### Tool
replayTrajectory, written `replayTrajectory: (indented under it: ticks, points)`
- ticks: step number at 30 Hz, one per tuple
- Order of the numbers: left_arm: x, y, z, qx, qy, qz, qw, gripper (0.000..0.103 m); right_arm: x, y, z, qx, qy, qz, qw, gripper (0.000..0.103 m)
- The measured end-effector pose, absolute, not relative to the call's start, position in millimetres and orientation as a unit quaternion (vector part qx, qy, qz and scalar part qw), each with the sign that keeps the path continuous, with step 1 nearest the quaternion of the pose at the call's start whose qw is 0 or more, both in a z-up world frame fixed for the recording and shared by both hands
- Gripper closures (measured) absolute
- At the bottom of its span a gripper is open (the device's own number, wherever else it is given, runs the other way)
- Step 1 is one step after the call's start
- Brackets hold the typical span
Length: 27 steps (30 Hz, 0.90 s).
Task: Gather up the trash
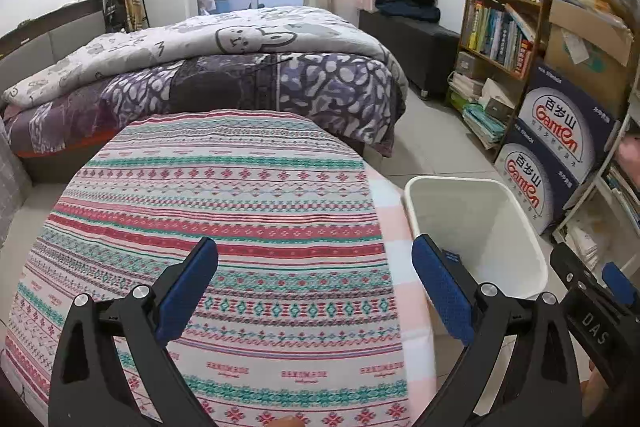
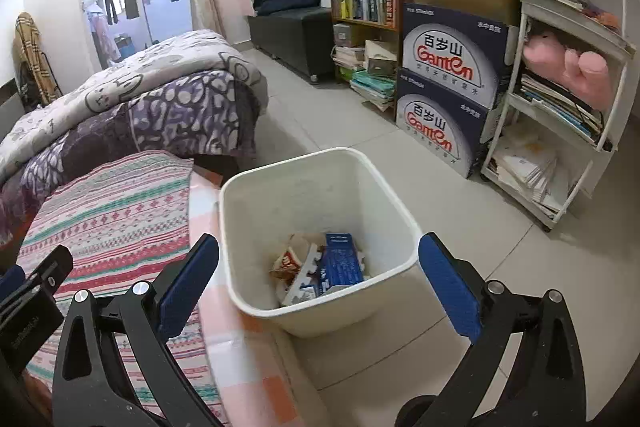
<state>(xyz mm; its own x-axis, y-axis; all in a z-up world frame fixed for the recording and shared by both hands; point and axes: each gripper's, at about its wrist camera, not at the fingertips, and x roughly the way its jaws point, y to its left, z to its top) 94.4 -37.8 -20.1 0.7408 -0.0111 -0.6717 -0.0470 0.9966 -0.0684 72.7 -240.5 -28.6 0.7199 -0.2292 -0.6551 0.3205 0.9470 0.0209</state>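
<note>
Beside the patterned desk (image 1: 224, 227), trash (image 2: 320, 267) was seen inside the white bin (image 2: 240, 211), while both left gripper (image 1: 316, 291) and right gripper (image 2: 320, 291) fingers were held open, empty.

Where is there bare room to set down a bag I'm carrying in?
The patterned tablecloth is bare, bordered by the bed and white bin. Floor tiles between bin and Ganten boxes are free. The shelves are crowded.
</note>
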Motion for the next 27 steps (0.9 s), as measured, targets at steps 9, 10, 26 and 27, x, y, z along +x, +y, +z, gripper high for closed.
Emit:
replayTrajectory:
  ticks: [9, 10, 26, 27]
  points:
    - [99, -56, -19, -0.041, 0.356, -0.01, 0.934, 0.008, 67, -256, -26, 0.074, 0.331, -0.155, 0.928, 0.007]
    - [99, -57, -19, -0.041, 0.355, -0.012, 0.934, 0.008, 67, -257, -25, 0.074, 0.33, -0.155, 0.928, 0.007]
    - [98, -63, -19, -0.038, 0.352, -0.017, 0.935, 0.008, 67, -259, -25, 0.072, 0.328, -0.153, 0.929, 0.007]
    - [98, -63, -18, -0.038, 0.351, -0.017, 0.935, 0.008, 67, -259, -25, 0.072, 0.328, -0.153, 0.929, 0.007]
